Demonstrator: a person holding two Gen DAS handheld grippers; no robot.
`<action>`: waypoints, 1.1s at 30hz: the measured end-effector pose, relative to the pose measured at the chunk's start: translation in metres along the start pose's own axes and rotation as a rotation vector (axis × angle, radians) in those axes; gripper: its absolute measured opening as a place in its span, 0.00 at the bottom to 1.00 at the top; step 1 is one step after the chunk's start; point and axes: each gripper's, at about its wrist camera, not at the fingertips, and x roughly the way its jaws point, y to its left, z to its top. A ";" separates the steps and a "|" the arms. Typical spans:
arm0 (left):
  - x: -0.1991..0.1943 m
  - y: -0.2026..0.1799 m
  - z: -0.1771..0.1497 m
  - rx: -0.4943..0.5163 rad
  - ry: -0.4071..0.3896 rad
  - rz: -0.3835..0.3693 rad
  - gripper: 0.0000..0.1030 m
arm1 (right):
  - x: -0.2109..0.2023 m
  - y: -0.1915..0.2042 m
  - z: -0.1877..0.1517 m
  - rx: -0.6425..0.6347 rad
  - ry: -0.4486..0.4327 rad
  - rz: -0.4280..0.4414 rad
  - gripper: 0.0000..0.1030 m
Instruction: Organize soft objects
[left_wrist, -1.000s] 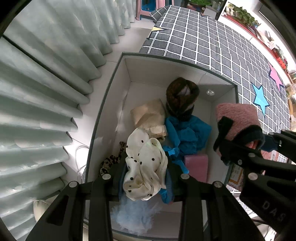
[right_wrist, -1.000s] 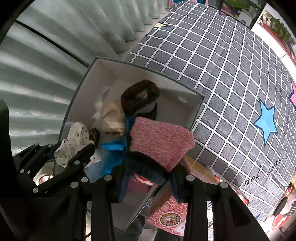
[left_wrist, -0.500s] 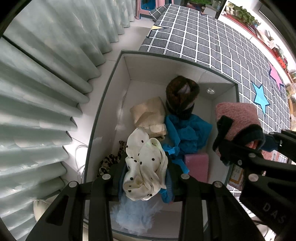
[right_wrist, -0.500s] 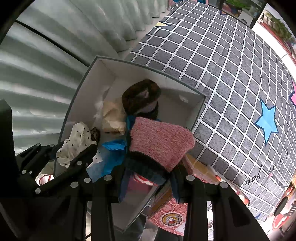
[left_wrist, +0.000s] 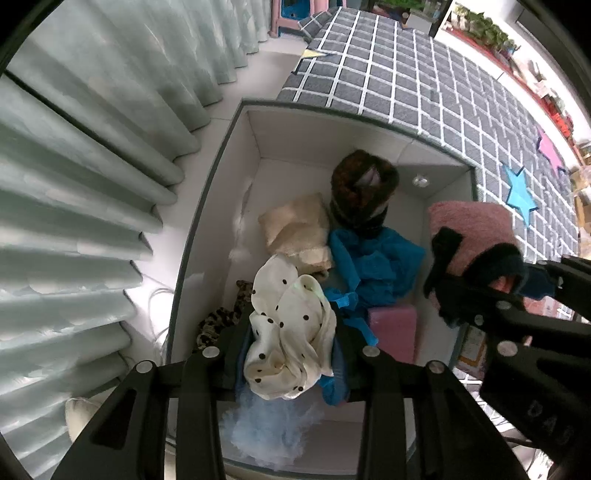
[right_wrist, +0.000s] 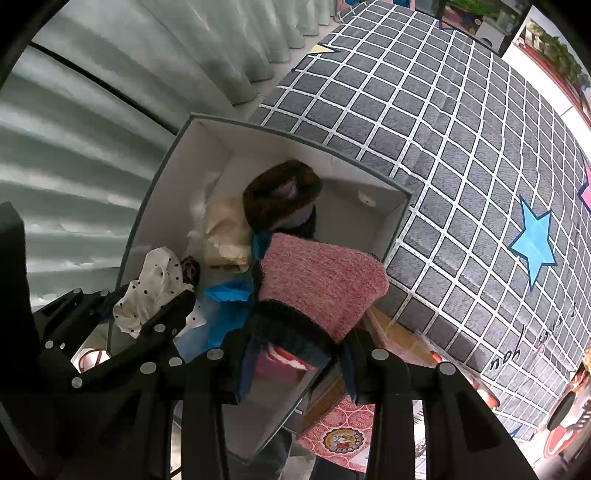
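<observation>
My left gripper (left_wrist: 291, 332) is shut on a white cloth with black dots (left_wrist: 290, 328) and holds it over the near half of a white storage box (left_wrist: 221, 206). My right gripper (right_wrist: 299, 332) is shut on a pink knit piece with a dark cuff (right_wrist: 321, 280), held above the box's right wall (right_wrist: 397, 225). In the box lie a brown knit hat (left_wrist: 364, 184), a cream cloth (left_wrist: 295, 229), a blue cloth (left_wrist: 373, 266), a pink block (left_wrist: 393, 328), a leopard-print piece (left_wrist: 218, 321) and a pale blue fluffy piece (left_wrist: 269, 432).
The box stands on the floor between pale green curtains (left_wrist: 92, 166) on the left and a grey checked bed cover (right_wrist: 443, 129) with blue and pink stars on the right. Colourful printed boxes (right_wrist: 343, 424) lie beside the box's right wall.
Both grippers hold almost still with their cloths; the views have barely shifted.
</observation>
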 end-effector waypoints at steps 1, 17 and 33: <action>-0.003 -0.001 0.000 -0.001 -0.017 -0.020 0.59 | -0.001 0.000 0.000 0.001 -0.003 0.006 0.39; -0.024 0.011 -0.024 -0.055 -0.033 -0.041 0.83 | -0.041 0.008 -0.014 -0.019 -0.142 0.017 1.00; -0.063 0.008 -0.056 -0.036 -0.097 -0.008 0.83 | -0.061 0.022 -0.042 -0.029 -0.145 0.017 1.00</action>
